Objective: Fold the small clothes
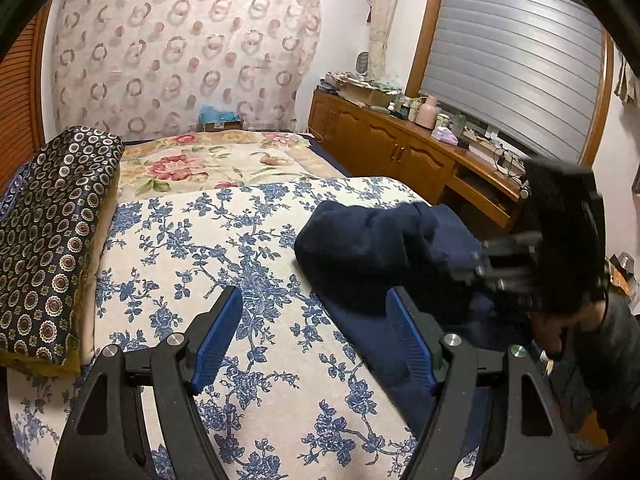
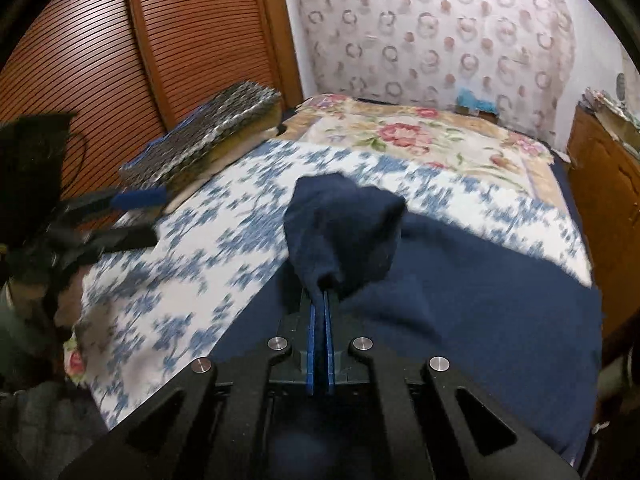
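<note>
Hand-held gripper on the right (image 2: 320, 300): its blue pads are seen pressed together on a pinch of the navy blue knitted garment (image 2: 344, 232), and a bunched fold of that cloth is lifted into a peak just ahead of the fingertips. The remainder of the garment is spread flat on the bed, over the near right part of the white bedsheet printed with blue flowers (image 2: 192, 264). In the left wrist view the same garment (image 1: 368, 240) is seen as a raised dark hump to the right of centre, with the right hand-held gripper (image 1: 486, 266) blurred at its right edge.

The left hand-held gripper (image 1: 316, 312) is held with its blue-padded fingers (image 1: 216, 336) well apart, and nothing is gripped between them. Its right finger is placed over the near edge of the navy cloth, while its left finger is seen above the bare flowered sheet; whether either finger touches the bed cannot be told. In the right wrist view this hand-held gripper (image 2: 136, 216) is found at the left edge, blurred.

A dark folded quilt patterned with round medallions (image 1: 52, 240) is laid along the left side of the bed. A cream blanket with red flowers (image 1: 200, 168) is spread further back. A brown wooden cabinet (image 1: 400, 148) is set along the right wall.
</note>
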